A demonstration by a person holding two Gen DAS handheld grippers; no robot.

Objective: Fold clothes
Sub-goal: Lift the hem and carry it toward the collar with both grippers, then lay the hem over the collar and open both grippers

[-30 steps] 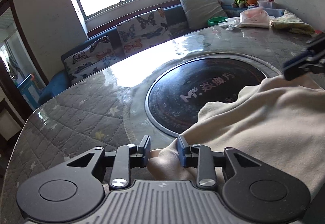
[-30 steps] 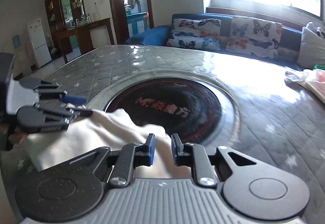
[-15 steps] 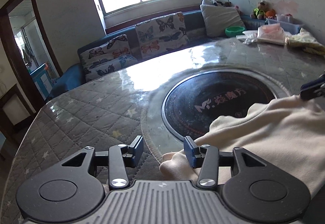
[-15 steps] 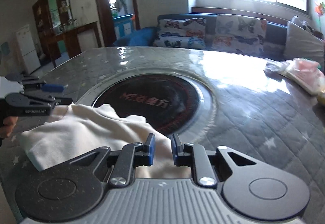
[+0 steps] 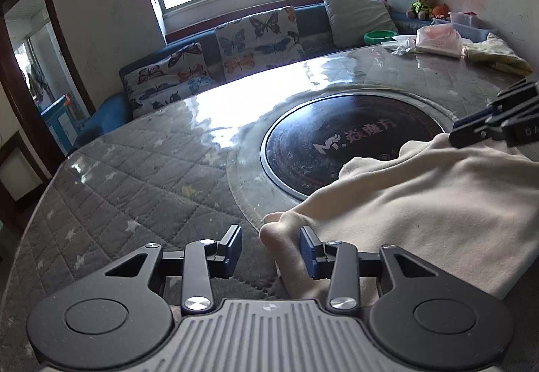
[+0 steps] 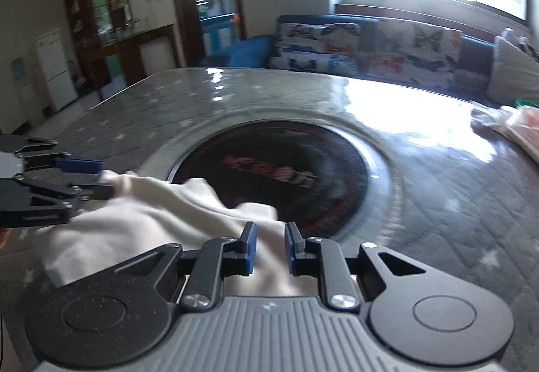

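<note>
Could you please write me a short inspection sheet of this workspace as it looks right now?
Surface: quilted grey table under a glossy cover, with a round dark inset plate in the middle.
Job's things: cream garment lying at the near edge, partly over the plate.
Clutter: plastic bags and a yellowish cloth at the far side.
Grippers: left gripper open, a garment corner between its fingers; right gripper open, its fingers either side of the cloth.
Cables: nothing seen.
Surroundings: sofa with butterfly cushions, window, doorway, white fridge.
</note>
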